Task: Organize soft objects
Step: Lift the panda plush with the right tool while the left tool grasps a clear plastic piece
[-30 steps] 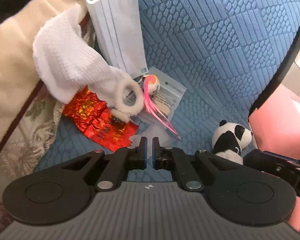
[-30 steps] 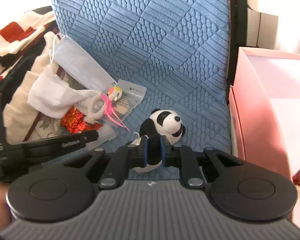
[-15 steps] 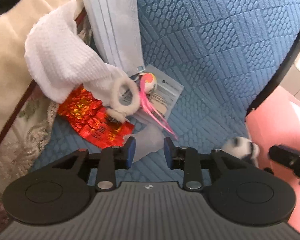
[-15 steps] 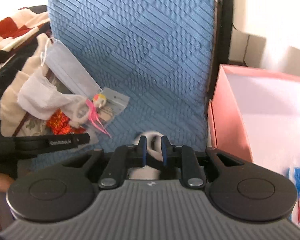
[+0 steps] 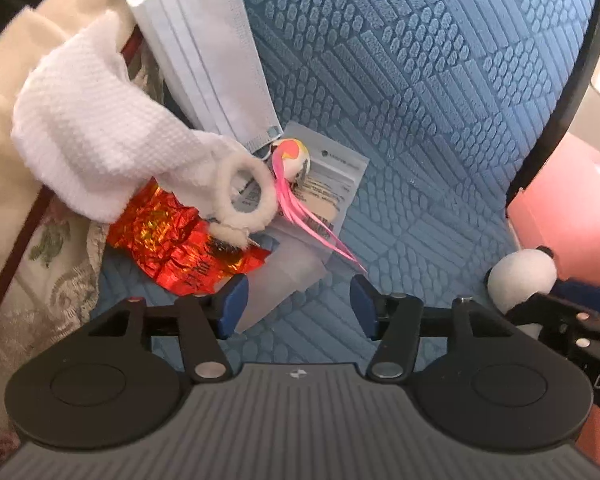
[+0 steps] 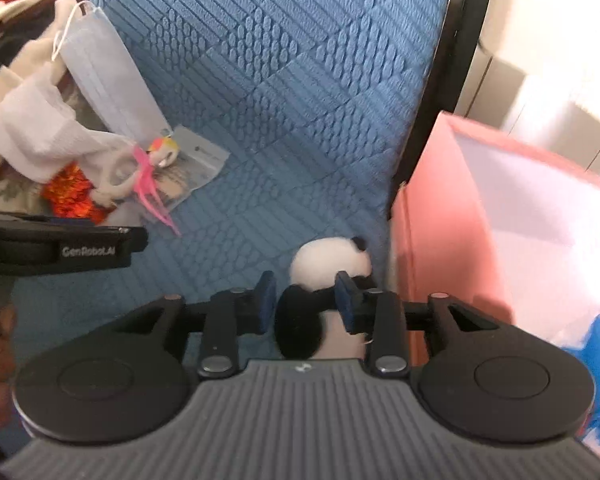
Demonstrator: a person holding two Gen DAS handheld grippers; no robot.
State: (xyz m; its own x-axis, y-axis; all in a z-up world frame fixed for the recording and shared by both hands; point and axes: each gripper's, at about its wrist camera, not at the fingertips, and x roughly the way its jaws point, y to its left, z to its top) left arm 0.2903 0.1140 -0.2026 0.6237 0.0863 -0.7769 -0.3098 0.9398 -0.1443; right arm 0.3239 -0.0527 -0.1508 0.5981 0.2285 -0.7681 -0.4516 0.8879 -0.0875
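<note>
Opening both tools | right tool (image 6: 305, 300) loosely around panda plush (image 6: 328, 266), released | left tool (image 5: 298, 300) empty, clear packet (image 5: 284, 276) just ahead

A lived-in home, likely a bedroom — a blue quilted mattress (image 5: 420, 100) strewn with a face mask (image 5: 204, 48), white sock (image 5: 96, 136) and floral bedding (image 5: 48, 280).

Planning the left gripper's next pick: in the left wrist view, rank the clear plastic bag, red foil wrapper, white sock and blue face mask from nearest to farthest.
From the left gripper:
1. Clear plastic bag, partly between the open fingers.
2. Red foil wrapper, just beyond the left finger.
3. White sock, farther up on the left.
4. Blue face mask, farthest, at the top.
</note>
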